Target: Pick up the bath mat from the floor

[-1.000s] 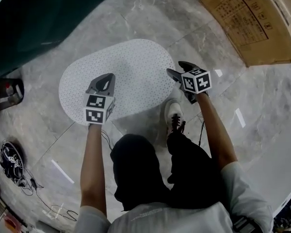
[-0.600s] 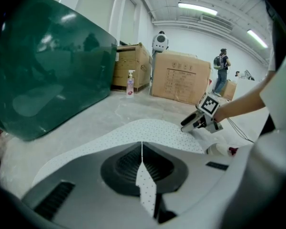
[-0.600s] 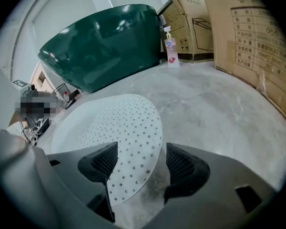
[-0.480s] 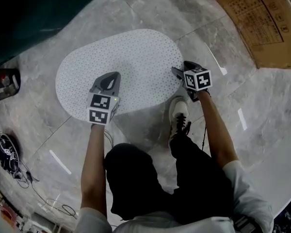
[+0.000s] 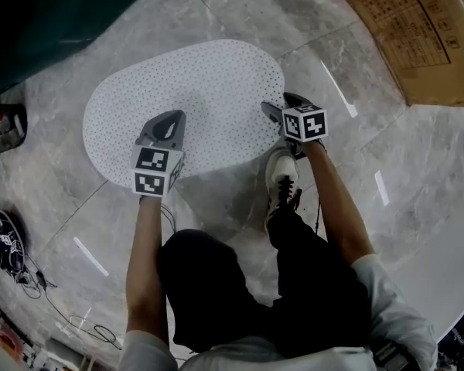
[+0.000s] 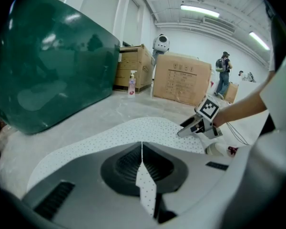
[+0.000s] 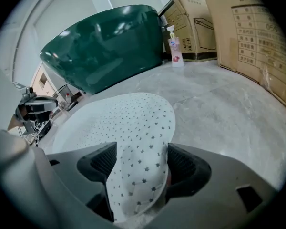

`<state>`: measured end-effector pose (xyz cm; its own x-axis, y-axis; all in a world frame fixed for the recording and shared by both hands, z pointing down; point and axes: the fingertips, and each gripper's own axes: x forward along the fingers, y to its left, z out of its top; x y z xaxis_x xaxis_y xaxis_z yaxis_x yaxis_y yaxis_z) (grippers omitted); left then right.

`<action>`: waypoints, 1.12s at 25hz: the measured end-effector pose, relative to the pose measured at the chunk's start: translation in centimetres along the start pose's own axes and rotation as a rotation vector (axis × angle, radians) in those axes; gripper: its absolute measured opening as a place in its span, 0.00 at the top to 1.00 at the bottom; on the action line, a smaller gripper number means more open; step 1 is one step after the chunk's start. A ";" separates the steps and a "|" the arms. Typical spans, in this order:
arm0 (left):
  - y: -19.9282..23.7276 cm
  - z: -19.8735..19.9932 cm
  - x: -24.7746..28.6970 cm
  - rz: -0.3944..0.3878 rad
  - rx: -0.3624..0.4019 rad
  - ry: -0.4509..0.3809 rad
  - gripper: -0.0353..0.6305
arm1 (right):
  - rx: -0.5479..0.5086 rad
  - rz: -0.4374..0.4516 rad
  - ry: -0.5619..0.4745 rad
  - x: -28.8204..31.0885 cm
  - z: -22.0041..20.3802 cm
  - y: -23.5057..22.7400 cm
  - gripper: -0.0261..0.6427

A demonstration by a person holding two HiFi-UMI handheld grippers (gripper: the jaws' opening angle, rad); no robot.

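Observation:
The bath mat (image 5: 193,91) is a white oval with small dark dots and lies flat on the grey floor. My left gripper (image 5: 172,119) hangs over its near part, jaws shut. In the left gripper view the jaws (image 6: 142,147) meet at the tips, and a dotted strip of mat (image 6: 133,130) shows in the slit behind them. My right gripper (image 5: 276,102) is at the mat's right end. Its jaws (image 7: 142,151) have just been opening and stand wide open. The mat's rounded end (image 7: 133,123) lies between them, curled up a little.
A dark green tub (image 5: 54,14) stands just behind the mat on the left. A cardboard box (image 5: 417,29) lies at the back right. The person's white shoe (image 5: 282,180) is right beside the mat's near right edge. Cables (image 5: 8,246) trail at the left. A pump bottle (image 7: 174,46) stands by the tub.
Both grippers have sunk toward the mat. The right one now sits lower over the mat's right end, by the shoe. The mat has not moved.

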<state>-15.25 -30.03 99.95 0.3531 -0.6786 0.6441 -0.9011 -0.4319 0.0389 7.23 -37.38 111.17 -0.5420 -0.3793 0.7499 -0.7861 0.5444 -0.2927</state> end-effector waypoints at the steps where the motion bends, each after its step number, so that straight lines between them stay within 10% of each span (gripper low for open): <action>1: 0.0 0.1 -0.1 0.001 0.001 -0.004 0.92 | -0.010 0.009 0.008 0.2 0.0 0.5 0.47; 11: 0.9 -0.7 -3.2 0.034 -0.019 -0.018 0.92 | -0.069 0.098 0.064 2.7 -0.1 6.6 0.47; 16: 1.6 -1.2 -4.7 0.053 -0.034 -0.036 0.92 | -0.119 0.005 0.094 3.9 0.2 7.7 0.49; 19: 2.1 -1.9 -5.7 0.065 -0.035 -0.035 0.92 | -0.076 -0.006 0.081 4.0 0.1 7.9 0.86; 28: 3.8 -2.7 -8.9 0.093 -0.057 -0.060 0.92 | -0.098 0.031 0.063 2.1 2.4 10.4 0.91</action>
<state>-22.49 -24.06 96.41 0.2805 -0.7491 0.6001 -0.9427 -0.3326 0.0255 -2.81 -34.32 108.27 -0.5433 -0.3152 0.7781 -0.7347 0.6271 -0.2589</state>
